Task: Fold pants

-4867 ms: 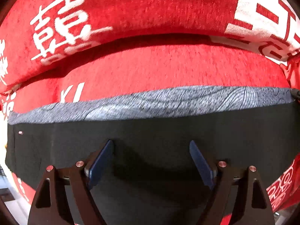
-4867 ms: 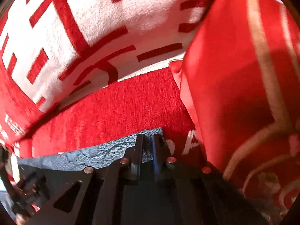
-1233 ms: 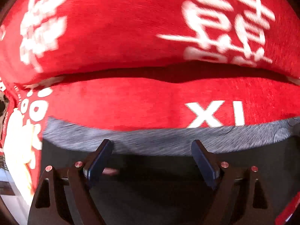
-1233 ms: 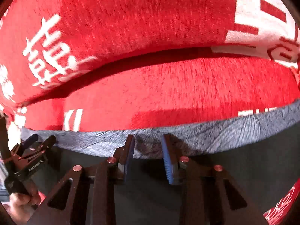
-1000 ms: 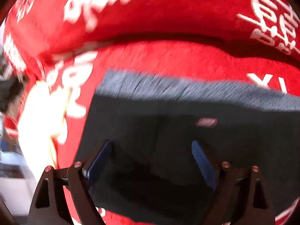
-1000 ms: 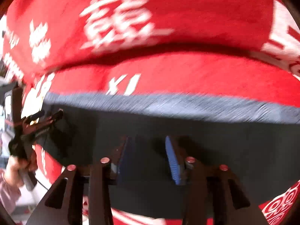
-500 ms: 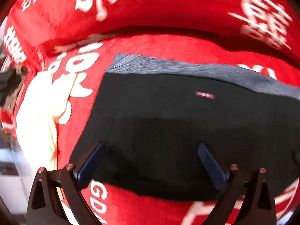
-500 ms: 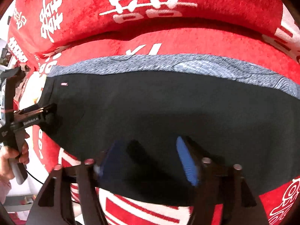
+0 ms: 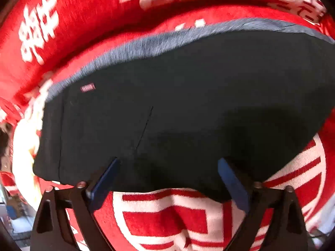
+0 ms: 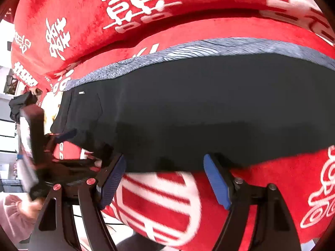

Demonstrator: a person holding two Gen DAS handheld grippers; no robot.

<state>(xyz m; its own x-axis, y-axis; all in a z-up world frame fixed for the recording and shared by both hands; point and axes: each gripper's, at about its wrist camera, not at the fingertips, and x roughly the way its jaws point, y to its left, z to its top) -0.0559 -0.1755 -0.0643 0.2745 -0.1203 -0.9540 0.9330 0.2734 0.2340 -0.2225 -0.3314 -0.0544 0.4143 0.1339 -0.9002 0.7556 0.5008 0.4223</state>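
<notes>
The black pants (image 9: 188, 104) lie flat and folded on the red sofa seat, with a grey patterned layer (image 9: 146, 44) showing along the far edge and a small pink label (image 9: 88, 87) near the left end. My left gripper (image 9: 167, 167) is open and empty, hovering over the pants' near edge. In the right wrist view the pants (image 10: 199, 108) fill the middle. My right gripper (image 10: 165, 167) is open and empty at their near edge. The left gripper (image 10: 62, 142) shows at the pants' left end.
The sofa is covered by a red throw with white characters (image 10: 134, 6); its backrest (image 9: 104, 10) rises behind the pants. A white and red pattern (image 9: 167, 219) lies on the seat front. A room with shelves (image 10: 8, 104) shows at far left.
Both grippers have pulled back toward the seat's front edge and the right one has opened wider. The pants stay flat on the seat.
</notes>
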